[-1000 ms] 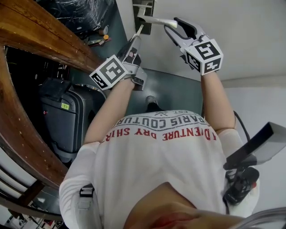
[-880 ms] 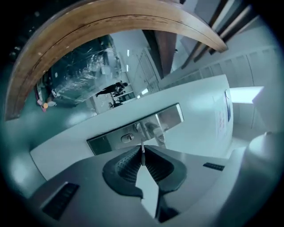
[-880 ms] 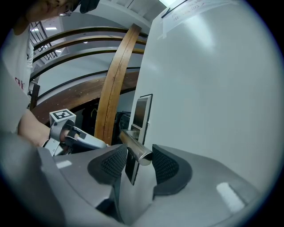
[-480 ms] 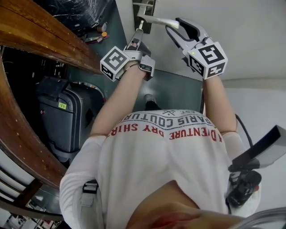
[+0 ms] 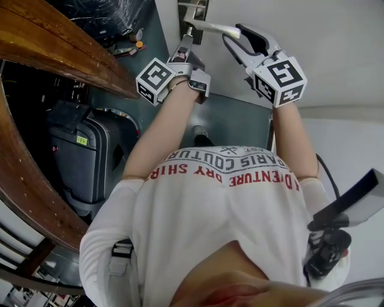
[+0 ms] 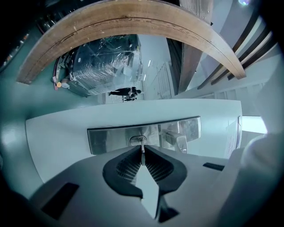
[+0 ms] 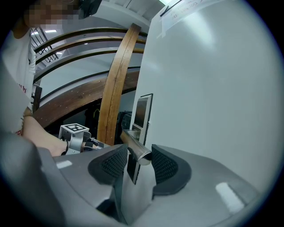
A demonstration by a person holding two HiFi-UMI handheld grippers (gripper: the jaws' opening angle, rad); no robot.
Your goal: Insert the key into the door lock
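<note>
A thin metal key point(image 6: 142, 154) is pinched edge-on in my shut left gripper point(image 6: 142, 156). Its tip meets the round keyhole point(image 6: 139, 141) in the steel lock plate point(image 6: 106, 139); how deep it sits I cannot tell. In the head view the left gripper point(image 5: 183, 53) points up at the lock plate point(image 5: 197, 17) on the door edge. The right gripper point(image 5: 235, 37) has its pads on both sides of the silver door handle point(image 5: 211, 27). In the right gripper view the handle's round end point(image 7: 141, 155) fills the gap between the pads of the right gripper point(image 7: 138, 160).
The white door point(image 5: 312, 54) fills the upper right. A curved wooden railing point(image 5: 54, 48) runs along the left, with a dark suitcase point(image 5: 84, 162) below it. A black device point(image 5: 342, 204) hangs at the person's right side. Plastic-wrapped goods point(image 6: 106, 62) stand beyond the door.
My left gripper has moved up and right with the key, bringing it to the lock plate. The right gripper has stayed on the handle.
</note>
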